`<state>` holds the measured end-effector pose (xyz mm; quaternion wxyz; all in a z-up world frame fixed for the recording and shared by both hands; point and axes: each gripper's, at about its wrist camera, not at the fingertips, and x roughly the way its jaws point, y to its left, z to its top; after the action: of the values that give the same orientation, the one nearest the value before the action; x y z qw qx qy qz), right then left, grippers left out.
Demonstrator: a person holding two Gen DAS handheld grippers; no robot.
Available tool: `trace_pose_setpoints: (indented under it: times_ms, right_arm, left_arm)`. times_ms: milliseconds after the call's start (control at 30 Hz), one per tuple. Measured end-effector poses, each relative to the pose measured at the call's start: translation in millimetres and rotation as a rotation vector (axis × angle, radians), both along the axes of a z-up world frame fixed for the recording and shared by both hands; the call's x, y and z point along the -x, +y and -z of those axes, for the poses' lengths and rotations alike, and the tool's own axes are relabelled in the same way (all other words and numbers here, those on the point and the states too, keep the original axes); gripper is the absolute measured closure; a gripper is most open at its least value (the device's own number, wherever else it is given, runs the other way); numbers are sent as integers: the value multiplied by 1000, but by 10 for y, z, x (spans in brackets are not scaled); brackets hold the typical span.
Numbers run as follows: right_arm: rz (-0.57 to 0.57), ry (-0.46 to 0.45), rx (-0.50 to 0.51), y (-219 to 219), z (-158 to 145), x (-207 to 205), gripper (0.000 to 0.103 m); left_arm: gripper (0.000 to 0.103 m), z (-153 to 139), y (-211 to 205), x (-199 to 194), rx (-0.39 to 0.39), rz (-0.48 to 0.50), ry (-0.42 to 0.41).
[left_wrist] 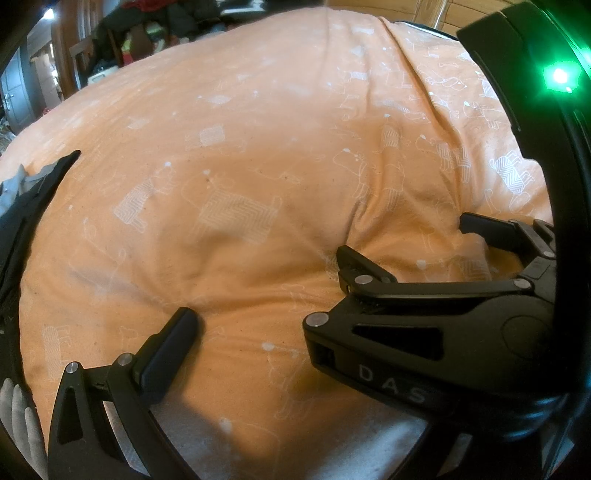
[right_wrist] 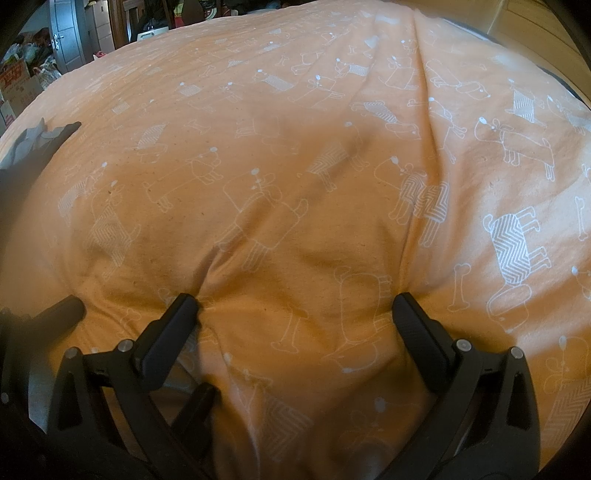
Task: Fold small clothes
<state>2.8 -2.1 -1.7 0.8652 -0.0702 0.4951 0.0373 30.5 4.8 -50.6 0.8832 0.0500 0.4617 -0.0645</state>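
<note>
A dark garment with a grey part (left_wrist: 22, 206) lies crumpled at the far left edge of the orange bed cover (left_wrist: 240, 129), well away from both grippers. It also shows in the right wrist view as a dark and grey garment (right_wrist: 33, 147) at the left. My left gripper (left_wrist: 291, 317) is open and low over the cover, its right finger hidden behind the right gripper. My right gripper (right_wrist: 293, 301) is open wide, both tips pressed into the cover with nothing between them. It sits right beside the left one, where the right gripper (left_wrist: 404, 238) crosses the left wrist view.
The orange bed cover (right_wrist: 295, 129) with white dog drawings fills both views and has a long crease at the right. Beyond the bed's far left edge stand a door (right_wrist: 68, 33), boxes and cluttered furniture (left_wrist: 122, 40). A white sheet edge (left_wrist: 369, 450) shows below.
</note>
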Motion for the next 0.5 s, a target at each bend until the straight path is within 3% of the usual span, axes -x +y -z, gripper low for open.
trace_pose_setpoints:
  times_ms: [500]
  right_arm:
    - [0, 2, 0, -3, -7, -25, 0]
  left_arm:
    - [0, -1, 11, -7, 3, -1, -1]
